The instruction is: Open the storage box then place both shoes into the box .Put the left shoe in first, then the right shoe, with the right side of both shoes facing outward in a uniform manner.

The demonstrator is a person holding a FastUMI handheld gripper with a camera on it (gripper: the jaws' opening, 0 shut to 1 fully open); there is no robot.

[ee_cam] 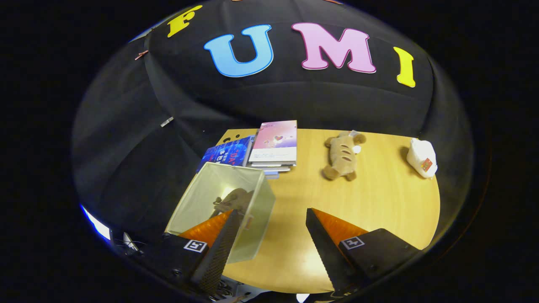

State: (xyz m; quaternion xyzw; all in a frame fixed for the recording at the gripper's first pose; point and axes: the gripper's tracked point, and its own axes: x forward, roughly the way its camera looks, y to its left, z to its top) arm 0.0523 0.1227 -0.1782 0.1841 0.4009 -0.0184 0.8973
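A wooden table [379, 202] fills the scene. At its near left edge stands a clear box [198, 198], its front panel reflecting a toy. Beyond lie stacked books [269, 147], a plush toy [342, 155] and a white pouch [422, 158]. The gripper [271, 219] is wide open, holding nothing; its left finger overlaps the box, perhaps touching its door.

Tool [269, 219] with two wedge-shaped fingers spread apart, square fiducial marker on each dark mount
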